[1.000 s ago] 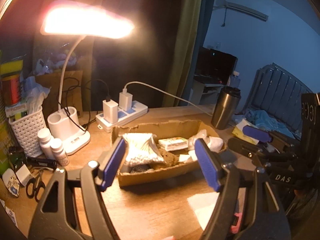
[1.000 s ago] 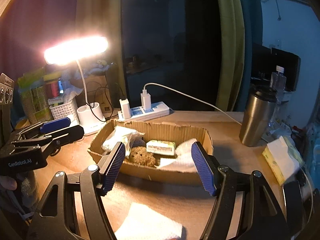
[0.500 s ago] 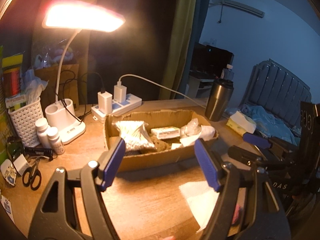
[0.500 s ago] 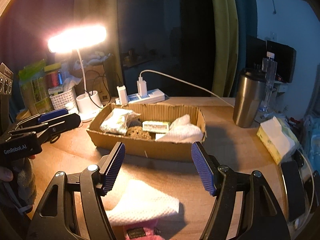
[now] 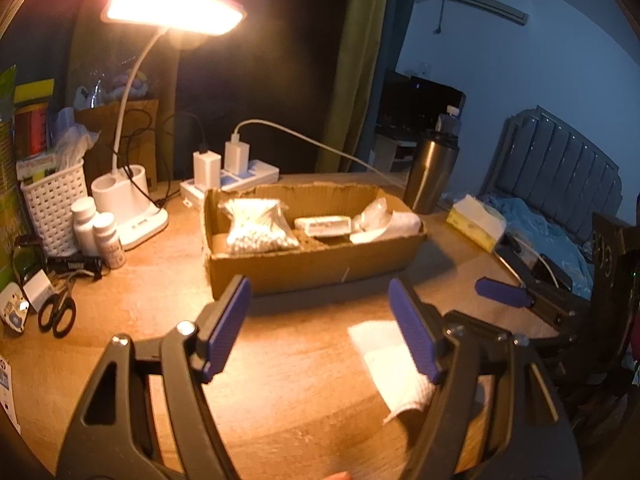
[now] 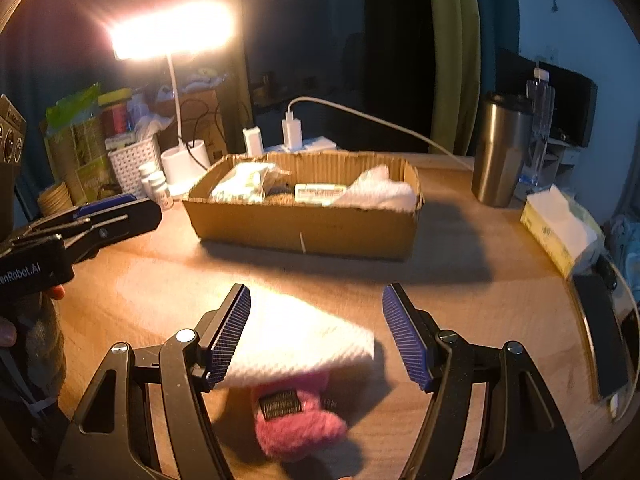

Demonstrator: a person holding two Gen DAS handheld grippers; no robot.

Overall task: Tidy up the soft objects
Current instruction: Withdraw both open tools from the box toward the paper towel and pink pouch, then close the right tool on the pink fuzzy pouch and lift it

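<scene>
Left gripper and right gripper angled down over table, both wide, empty

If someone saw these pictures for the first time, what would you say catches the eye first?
The glowing desk lamp at the back left dominates, washing the wooden table in orange light. Mid-table sits an open cardboard box filled with packets and tissue. Nearest the camera, a white paper towel lies over a fluffy pink item, with the right gripper open above them.
</scene>
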